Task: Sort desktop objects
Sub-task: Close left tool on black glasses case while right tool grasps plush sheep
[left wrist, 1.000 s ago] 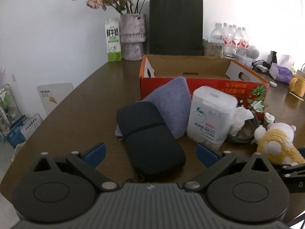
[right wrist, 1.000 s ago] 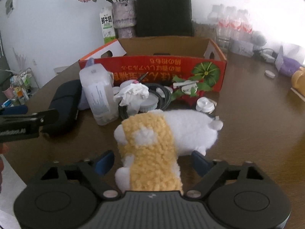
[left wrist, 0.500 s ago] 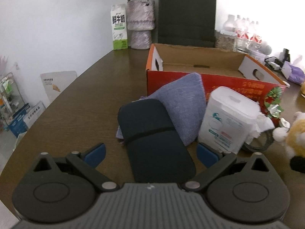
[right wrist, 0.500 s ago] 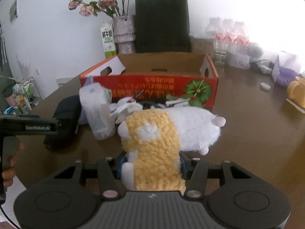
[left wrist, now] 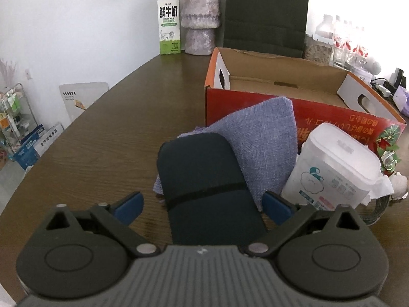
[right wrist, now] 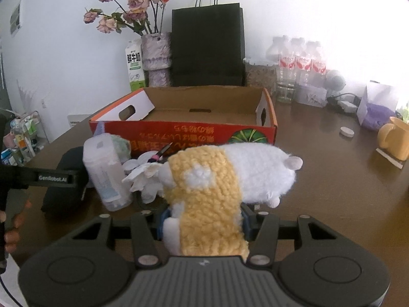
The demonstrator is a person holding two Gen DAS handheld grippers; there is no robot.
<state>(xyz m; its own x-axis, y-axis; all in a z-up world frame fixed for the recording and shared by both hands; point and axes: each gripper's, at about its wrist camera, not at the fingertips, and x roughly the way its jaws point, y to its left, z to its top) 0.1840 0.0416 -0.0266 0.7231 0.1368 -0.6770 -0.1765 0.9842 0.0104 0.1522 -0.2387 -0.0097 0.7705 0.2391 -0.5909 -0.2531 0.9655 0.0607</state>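
The left gripper point(left wrist: 202, 206) is standing wide with its jaws closing, the dark pouch point(left wrist: 207, 186) between them but untouched; "GenRobot.AI" is readable on its side. The right gripper point(right wrist: 203, 223) is squeezing the yellow-white plush point(right wrist: 225, 176) above the table point(right wrist: 332, 179). A milk carton point(left wrist: 169, 23) at the far edge is showing "FRESH MILK". The red box point(right wrist: 184, 117), printed with upside-down characters, is looking empty.

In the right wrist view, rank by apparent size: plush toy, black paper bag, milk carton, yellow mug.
1. Plush toy, largest, though nearness to the camera inflates it.
2. Black paper bag.
3. Milk carton and yellow mug look alike; unranked.
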